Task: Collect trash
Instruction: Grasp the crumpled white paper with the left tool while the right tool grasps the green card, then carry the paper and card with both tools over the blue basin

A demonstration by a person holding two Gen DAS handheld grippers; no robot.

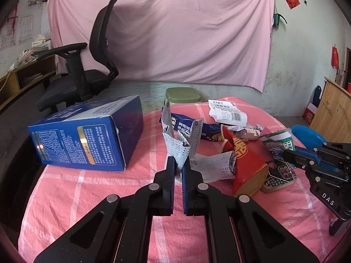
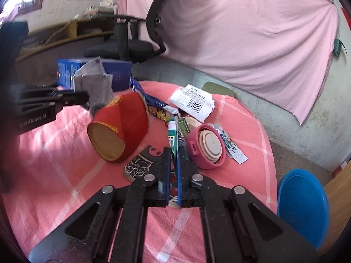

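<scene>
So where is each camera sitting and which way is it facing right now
Left wrist: on the left gripper, facing across the table toward the chair; its fingers pinch a grey mask; the right gripper shows at right.
Right wrist: on the right gripper, facing the trash pile; it pinches a green wrapper.
Shared: red box, blue box, mask.

Phone case point(image 2: 140, 164) half behind right gripper point(image 2: 174, 153), blue bin point(image 2: 302, 208) cropped (lower rim), label print point(image 2: 195, 100) unreadable
</scene>
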